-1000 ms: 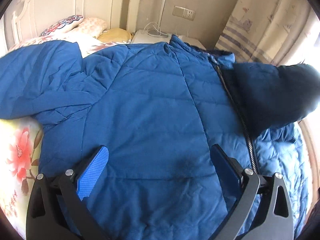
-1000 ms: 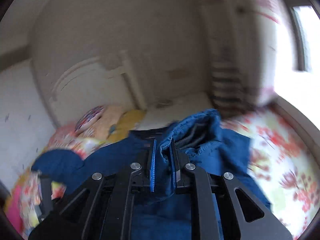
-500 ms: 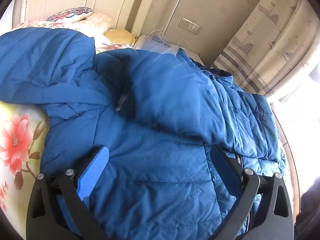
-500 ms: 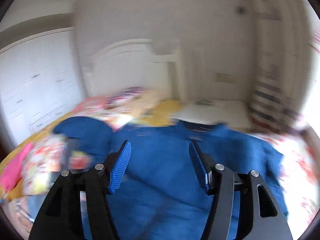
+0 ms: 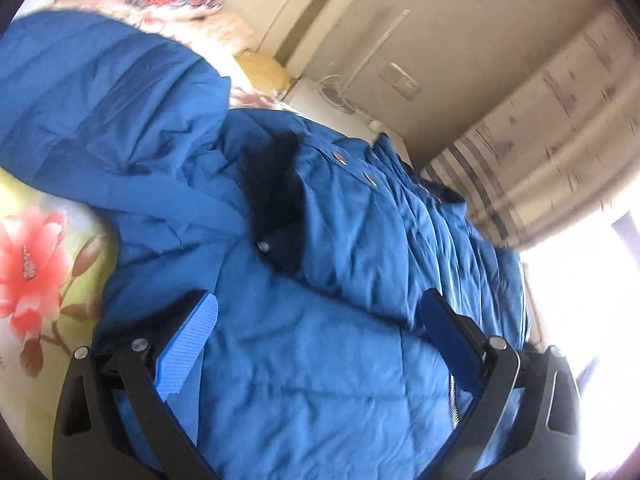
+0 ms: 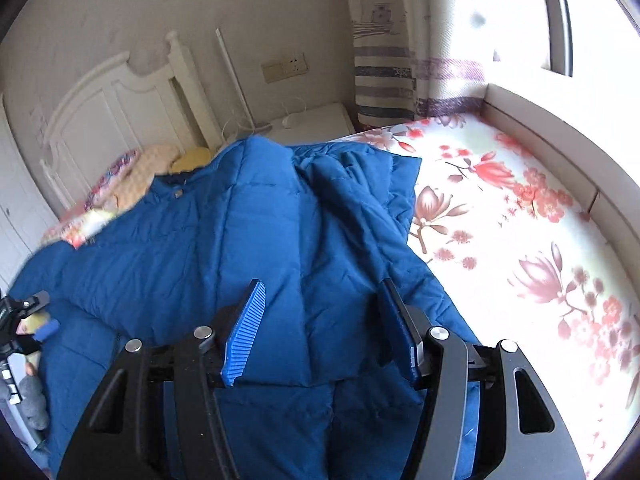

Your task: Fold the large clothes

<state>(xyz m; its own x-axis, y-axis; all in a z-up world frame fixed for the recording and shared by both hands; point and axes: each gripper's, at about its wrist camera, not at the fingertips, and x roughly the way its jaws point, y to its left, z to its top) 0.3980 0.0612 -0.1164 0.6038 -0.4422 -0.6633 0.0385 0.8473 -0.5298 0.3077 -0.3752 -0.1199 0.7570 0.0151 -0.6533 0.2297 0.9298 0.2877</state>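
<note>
Released and folded across the blue jacket point(image 6: 256, 236), its sleeve point(image 6: 340, 240) lies beneath both spread, empty hand-held grippers.

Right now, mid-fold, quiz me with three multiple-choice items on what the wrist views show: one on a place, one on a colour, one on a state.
1. What does the blue quilted padded jacket lie on?
A. a wooden floor
B. a floral bedsheet
C. a chair

2. What colour are the flowers printed on that bedsheet?
A. red and pink
B. purple and black
C. green

3. How do the right gripper's jaws stand?
A. shut on a sleeve
B. shut on nothing
C. apart, gripping nothing

Answers:
1 B, the sheet shows beside the jacket's edge.
2 A, red and pink blooms on pale cloth.
3 C, the blue pads stand apart over the jacket, with no fabric pinched.
</note>
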